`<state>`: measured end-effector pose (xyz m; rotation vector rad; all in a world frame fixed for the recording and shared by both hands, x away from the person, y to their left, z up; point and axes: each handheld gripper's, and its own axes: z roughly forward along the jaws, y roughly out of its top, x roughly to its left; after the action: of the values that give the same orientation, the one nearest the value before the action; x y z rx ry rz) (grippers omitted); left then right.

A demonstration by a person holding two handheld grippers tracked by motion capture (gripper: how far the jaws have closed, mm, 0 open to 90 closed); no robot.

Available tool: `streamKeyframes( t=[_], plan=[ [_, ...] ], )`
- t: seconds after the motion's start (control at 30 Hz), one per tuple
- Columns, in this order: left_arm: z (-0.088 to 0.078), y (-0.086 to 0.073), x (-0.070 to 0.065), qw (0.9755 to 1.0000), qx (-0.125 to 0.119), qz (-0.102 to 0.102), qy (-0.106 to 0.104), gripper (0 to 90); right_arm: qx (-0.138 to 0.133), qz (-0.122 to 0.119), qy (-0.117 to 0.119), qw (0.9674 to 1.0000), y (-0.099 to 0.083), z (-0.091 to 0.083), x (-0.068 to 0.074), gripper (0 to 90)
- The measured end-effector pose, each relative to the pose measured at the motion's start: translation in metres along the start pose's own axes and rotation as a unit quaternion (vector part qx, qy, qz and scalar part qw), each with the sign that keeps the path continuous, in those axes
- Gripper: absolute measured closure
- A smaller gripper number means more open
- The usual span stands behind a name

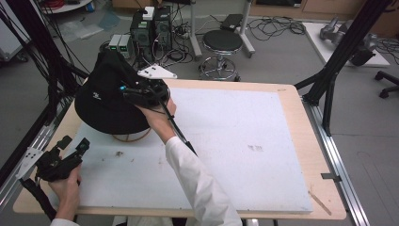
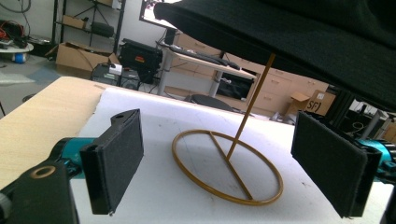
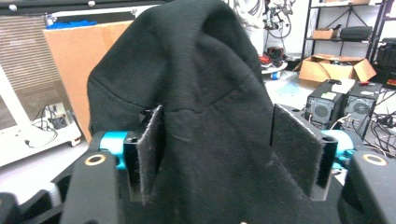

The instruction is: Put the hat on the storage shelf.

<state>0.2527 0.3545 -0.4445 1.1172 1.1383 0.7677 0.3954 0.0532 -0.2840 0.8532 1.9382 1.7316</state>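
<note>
"SF" is printed on a cardboard box [image 2: 312, 103] in the background; the hat [image 1: 106, 96] bears an unreadable white logo.

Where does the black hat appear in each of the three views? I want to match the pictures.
High view: the black hat sits upper left, on the gold wire stand, with the right gripper at its crown.
Left gripper view: its brim spans the top.
Right gripper view: its crown rises at centre, between open jaws.
Shared landmark: the hat's black fabric.

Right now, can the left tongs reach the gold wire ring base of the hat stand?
Probably yes: the left tongs are open and aimed at the gold wire ring base, with bare white mat between them, under the black hat brim.
</note>
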Motion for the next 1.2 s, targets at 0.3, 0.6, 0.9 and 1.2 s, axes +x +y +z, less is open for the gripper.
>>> streamKeyframes(
  t=[0.3, 0.6, 0.9, 1.2],
  plan=[
    [-0.001, 0.002, -0.009, 0.9997, -0.008, 0.02, 0.005, 17.1, 0.003, -0.003, -0.011, 0.9999, -0.004, -0.022, -0.013, 30.7],
    [-0.006, 0.004, -0.013, 0.9986, -0.024, 0.044, 0.017, 16.6, -0.018, -0.005, -0.037, 0.9992, 0.002, -0.066, -0.028, 23.3],
    [-0.007, 0.005, -0.016, 0.998, -0.026, 0.054, 0.019, 16.4, -0.04, 0.016, -0.091, 0.9949, 0.001, -0.126, -0.061, 21.7],
    [-0.009, 0.006, -0.018, 0.9975, -0.029, 0.06, 0.022, 16.4, -0.041, 0.022, -0.133, 0.9901, -0.006, -0.185, -0.08, 19.3]
  ],
)
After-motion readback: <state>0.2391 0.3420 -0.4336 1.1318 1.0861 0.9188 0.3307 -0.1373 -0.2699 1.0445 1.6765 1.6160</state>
